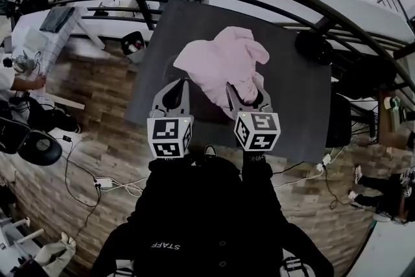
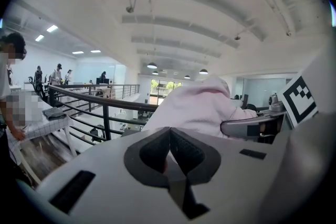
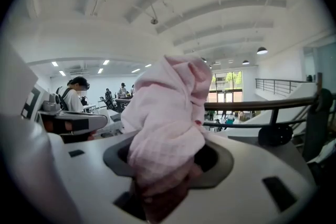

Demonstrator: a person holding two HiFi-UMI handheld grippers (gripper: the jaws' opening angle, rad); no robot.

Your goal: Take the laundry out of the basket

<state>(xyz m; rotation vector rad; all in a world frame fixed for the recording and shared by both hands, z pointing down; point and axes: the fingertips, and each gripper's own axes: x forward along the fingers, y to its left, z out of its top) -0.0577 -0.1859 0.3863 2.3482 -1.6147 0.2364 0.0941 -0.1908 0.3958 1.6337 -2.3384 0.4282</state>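
Pink garment [image 1: 224,65] heaped on a grey table [image 1: 305,107], 2 grippers near.
The right gripper [image 1: 249,99] bites its near edge; the left gripper [image 1: 173,95] sits just beside.

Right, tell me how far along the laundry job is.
Done: the pink cloth garment lies on the dark grey table. In hand: the right gripper is clamped on it; the left gripper is shut, empty. Remaining: unclear, no basket in view.

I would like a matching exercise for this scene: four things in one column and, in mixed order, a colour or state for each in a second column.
1. left hand-held gripper
2. right hand-held gripper
3. garment
4. table

a. pink
b. dark grey
c. closed on cloth
d. closed, nothing inside

Pairs: 1-d, 2-c, 3-a, 4-b
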